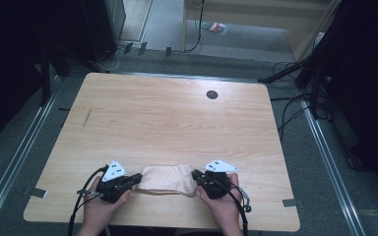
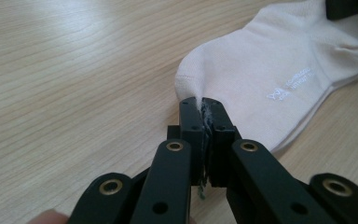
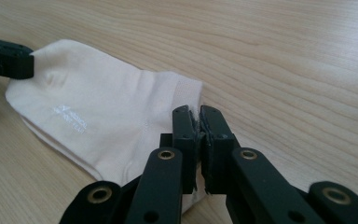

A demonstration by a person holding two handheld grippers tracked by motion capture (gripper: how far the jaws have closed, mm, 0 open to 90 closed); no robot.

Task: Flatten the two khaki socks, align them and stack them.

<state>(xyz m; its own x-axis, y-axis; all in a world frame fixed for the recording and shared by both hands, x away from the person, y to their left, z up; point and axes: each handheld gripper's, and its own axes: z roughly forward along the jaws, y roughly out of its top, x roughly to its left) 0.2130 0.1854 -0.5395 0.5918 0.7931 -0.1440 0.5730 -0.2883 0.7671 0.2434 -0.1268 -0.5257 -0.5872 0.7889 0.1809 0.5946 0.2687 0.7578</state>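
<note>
On the wooden table (image 1: 167, 118), near its front edge, the person's left hand (image 1: 100, 206) holds the left gripper (image 1: 136, 178), its jaws pressed together on one end of a pale sock (image 1: 169, 178); the left gripper view shows the fabric pinched between the black tips. The sock lies flat between the two grippers, with small white print on its side (image 2: 291, 84). At its other end the right gripper (image 1: 195, 175), held in the right hand (image 1: 225, 205), is likewise clamped onto the sock's edge (image 3: 186, 93).
</note>
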